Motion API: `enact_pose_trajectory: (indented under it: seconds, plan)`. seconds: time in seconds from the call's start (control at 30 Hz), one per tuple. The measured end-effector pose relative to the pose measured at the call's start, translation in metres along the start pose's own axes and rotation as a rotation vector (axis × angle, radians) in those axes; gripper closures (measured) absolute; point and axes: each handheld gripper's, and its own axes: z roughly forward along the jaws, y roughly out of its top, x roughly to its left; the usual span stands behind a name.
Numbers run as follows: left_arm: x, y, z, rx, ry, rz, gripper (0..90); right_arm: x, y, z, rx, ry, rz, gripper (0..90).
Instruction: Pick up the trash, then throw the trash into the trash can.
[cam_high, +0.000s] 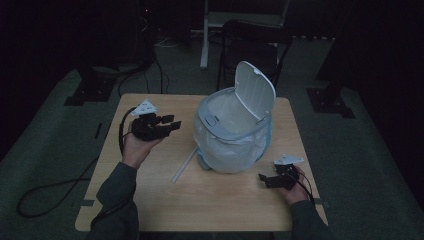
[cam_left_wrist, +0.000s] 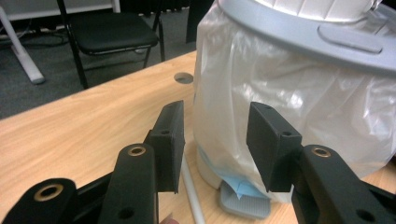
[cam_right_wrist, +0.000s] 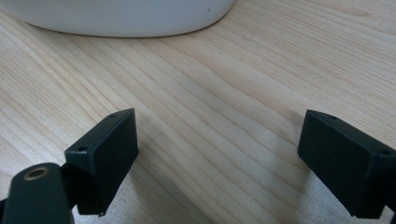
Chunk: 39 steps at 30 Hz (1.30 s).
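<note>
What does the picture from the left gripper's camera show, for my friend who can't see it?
Two black jaws of the left gripper stand open with nothing between them, pointing at a small white bin lined with a clear plastic bag and topped by a grey ring. The bin stands on a light wooden table, with a thin white stick lying beside its base.

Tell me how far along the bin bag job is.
Done: the bag lines the bin, folded over its rim, lid up. In hand: nothing; the left gripper is open beside the bin, the right gripper open over the table. Left, probably: closing the lid; a white stick lies loose.
</note>
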Motion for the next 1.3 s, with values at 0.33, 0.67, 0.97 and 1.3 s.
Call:
enact_pose_trajectory:
  seconds: [0.33,0.67,0.97,1.3]
  plan:
    - [0.000,-0.020,0.003,0.035,0.030,-0.012,55.4,0.000,0.000,0.000,0.001,0.000,-0.001,11.3]
    - [-0.001,-0.039,0.008,0.068,0.030,-0.036,53.6,0.000,0.000,0.000,0.000,0.000,0.000,11.3]
    - [-0.001,-0.051,0.011,0.092,0.028,-0.054,53.8,0.000,0.000,0.000,0.000,0.000,0.000,11.3]
    - [-0.007,-0.067,0.020,0.145,0.034,-0.053,54.6,0.000,0.000,0.000,0.001,0.000,-0.001,11.3]
